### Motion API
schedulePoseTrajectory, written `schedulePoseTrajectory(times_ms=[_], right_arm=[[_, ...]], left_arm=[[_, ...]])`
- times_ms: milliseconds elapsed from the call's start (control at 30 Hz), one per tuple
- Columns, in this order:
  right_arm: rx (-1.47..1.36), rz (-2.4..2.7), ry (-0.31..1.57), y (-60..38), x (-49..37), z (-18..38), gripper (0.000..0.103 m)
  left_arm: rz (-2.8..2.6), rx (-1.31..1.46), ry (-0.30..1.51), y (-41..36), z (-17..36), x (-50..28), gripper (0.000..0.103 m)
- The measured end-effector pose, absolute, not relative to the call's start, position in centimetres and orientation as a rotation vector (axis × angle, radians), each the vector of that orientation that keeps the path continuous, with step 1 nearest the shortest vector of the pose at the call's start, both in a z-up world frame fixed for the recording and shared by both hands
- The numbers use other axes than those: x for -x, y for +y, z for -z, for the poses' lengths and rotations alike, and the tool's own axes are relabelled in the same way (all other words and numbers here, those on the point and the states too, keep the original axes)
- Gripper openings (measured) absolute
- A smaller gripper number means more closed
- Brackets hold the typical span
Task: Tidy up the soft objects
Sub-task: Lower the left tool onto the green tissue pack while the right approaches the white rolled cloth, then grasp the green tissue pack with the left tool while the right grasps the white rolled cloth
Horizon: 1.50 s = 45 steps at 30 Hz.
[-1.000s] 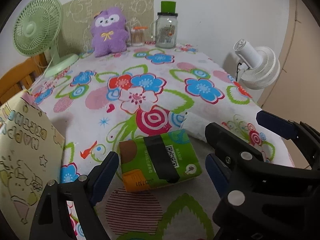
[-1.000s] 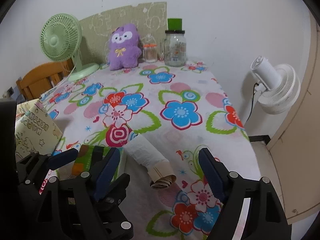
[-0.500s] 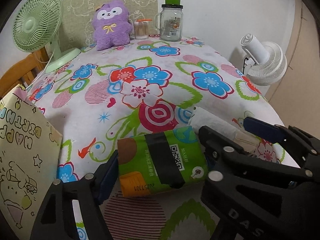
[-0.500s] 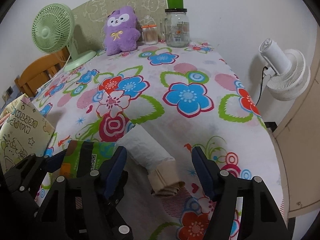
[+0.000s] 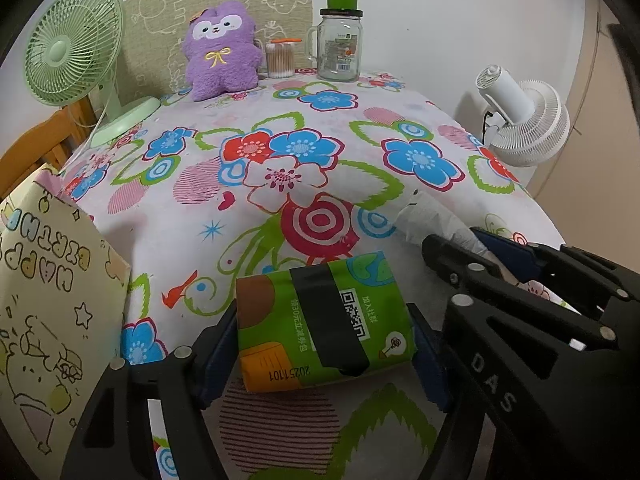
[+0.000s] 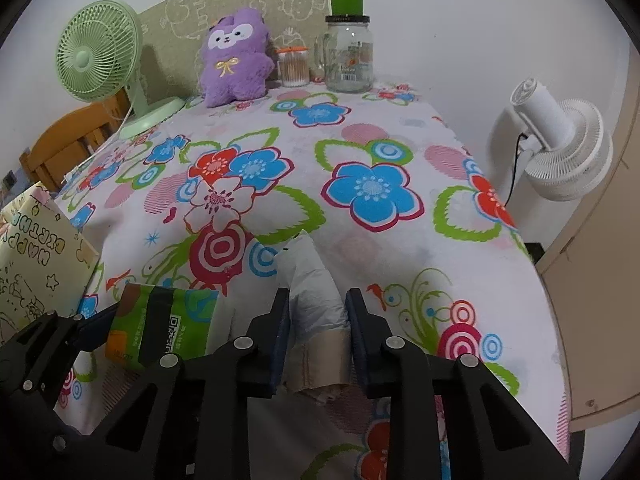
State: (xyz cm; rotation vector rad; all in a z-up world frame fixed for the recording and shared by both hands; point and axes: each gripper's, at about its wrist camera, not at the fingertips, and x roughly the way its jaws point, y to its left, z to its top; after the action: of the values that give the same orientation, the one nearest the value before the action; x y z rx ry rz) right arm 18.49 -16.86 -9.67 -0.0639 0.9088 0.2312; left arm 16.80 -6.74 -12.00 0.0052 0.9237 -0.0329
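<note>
Your green tissue pack [image 5: 324, 324] lies on the flowered tablecloth [image 5: 280, 140] between your left gripper [image 5: 324, 344] pads, jaws closing against its short sides. At its three o'clock, your right gripper [image 6: 318, 332] is closing narrowly on the white roll [image 6: 316, 300], pads touching.

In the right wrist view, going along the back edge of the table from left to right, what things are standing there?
Green fan → purple plush toy → cotton swab jar → glass jar with green lid.
</note>
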Motion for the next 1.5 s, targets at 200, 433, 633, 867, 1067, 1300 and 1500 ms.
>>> schedulePoseTrajectory(times_ms=[200,433,633,867,1067,1300,1500], right_arm=[[0.055,-0.240,0.889,-16.6,-17.3,8.8,0.030],[0.047,-0.233,0.866,-16.5,-15.8,7.7,0.030],[0.052,-0.223,0.836,-16.4,-14.2,6.4,0.030],[0.048,-0.223,0.800,-16.3,-12.3,5.0,0.030],[0.047,-0.223,0.771,-16.1,-10.8,3.9,0.030],[0.048,-0.223,0.733,-15.9,-9.1,2.6,0.030],[0.047,-0.230,0.700,-15.7,-7.8,1.2,0.030]], left_arm=[[0.030,0.006,0.927,-6.3,11.8,-16.1,0.077],[0.034,0.000,0.893,-6.3,10.7,-14.7,0.077],[0.039,0.003,0.863,-6.1,9.7,-13.5,0.077],[0.046,0.007,0.828,-6.0,8.5,-11.8,0.077],[0.046,0.003,0.791,-5.9,7.5,-10.3,0.077],[0.046,0.003,0.750,-5.6,6.2,-8.6,0.077],[0.049,0.002,0.713,-5.4,5.0,-7.2,0.077]])
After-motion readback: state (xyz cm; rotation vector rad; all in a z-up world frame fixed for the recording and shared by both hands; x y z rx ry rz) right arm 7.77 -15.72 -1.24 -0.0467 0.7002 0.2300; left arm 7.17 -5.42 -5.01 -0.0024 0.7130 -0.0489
